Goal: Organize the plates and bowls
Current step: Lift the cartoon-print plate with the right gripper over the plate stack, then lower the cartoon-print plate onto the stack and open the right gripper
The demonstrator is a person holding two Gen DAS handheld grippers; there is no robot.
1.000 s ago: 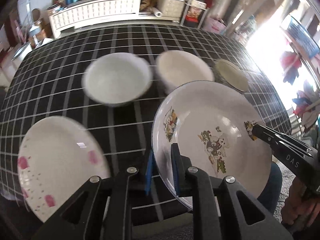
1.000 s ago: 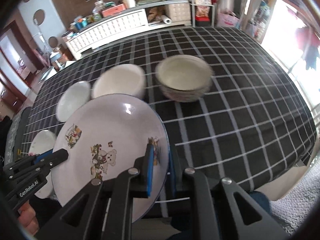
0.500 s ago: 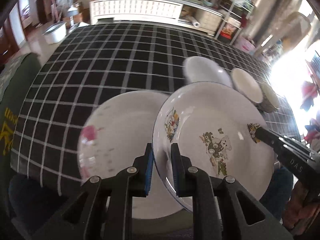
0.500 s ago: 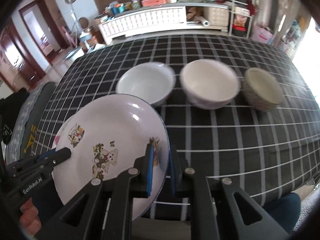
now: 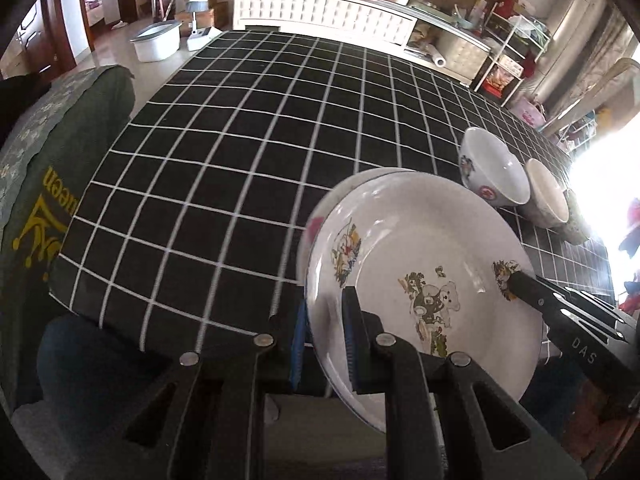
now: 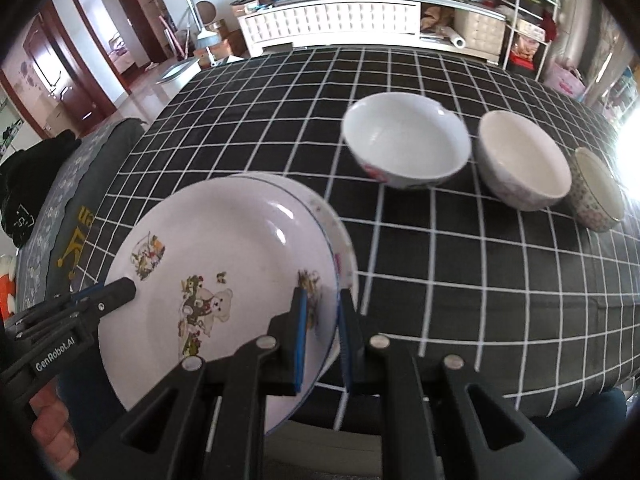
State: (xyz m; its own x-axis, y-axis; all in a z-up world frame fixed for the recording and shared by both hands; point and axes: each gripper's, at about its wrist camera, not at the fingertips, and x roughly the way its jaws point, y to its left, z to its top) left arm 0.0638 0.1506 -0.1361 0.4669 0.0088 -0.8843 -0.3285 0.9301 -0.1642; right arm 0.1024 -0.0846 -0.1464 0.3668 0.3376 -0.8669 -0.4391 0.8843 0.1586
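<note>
white drawer cabinet [image 6: 332,22] at far wall | wire shelf rack [image 6: 524,20] right | brown doors [image 6: 44,76] left

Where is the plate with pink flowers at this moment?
In the right wrist view, the pink-flowered plate lies at the near table edge, mostly hidden under the teddy-bear plate, left of the three bowls.

A home: cluttered sideboard [image 6: 332,20], checked tablecloth [image 6: 440,260], bedroom doorway [image 6: 116,48].
</note>
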